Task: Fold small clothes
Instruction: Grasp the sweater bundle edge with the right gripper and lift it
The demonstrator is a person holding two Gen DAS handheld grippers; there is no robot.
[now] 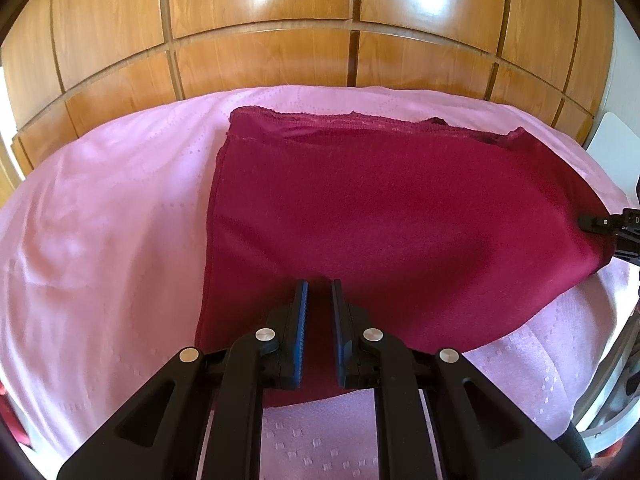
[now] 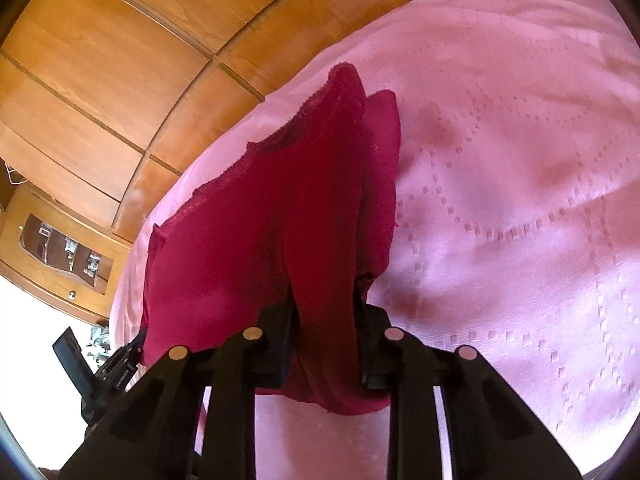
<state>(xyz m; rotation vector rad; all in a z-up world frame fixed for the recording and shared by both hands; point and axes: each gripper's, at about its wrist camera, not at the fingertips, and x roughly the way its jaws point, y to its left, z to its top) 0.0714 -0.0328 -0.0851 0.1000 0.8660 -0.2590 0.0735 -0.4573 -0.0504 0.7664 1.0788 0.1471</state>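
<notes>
Left tongs (image 1: pixel 319 286) nearest our lens, jaws nearly together with the near hem of the dark red garment (image 1: pixel 384 208) pinched between the pads. Our right tongs (image 2: pixel 324 292) clamp a bunched fold of the same cloth; it drapes over and between the fingers. Garment lies on the pink bedspread (image 1: pixel 100 216), lace-trimmed edge toward the wooden headboard (image 1: pixel 260 56). From the left view, right tongs grip its right corner. Nightstand (image 2: pixel 60 256) sits off to the side.
</notes>
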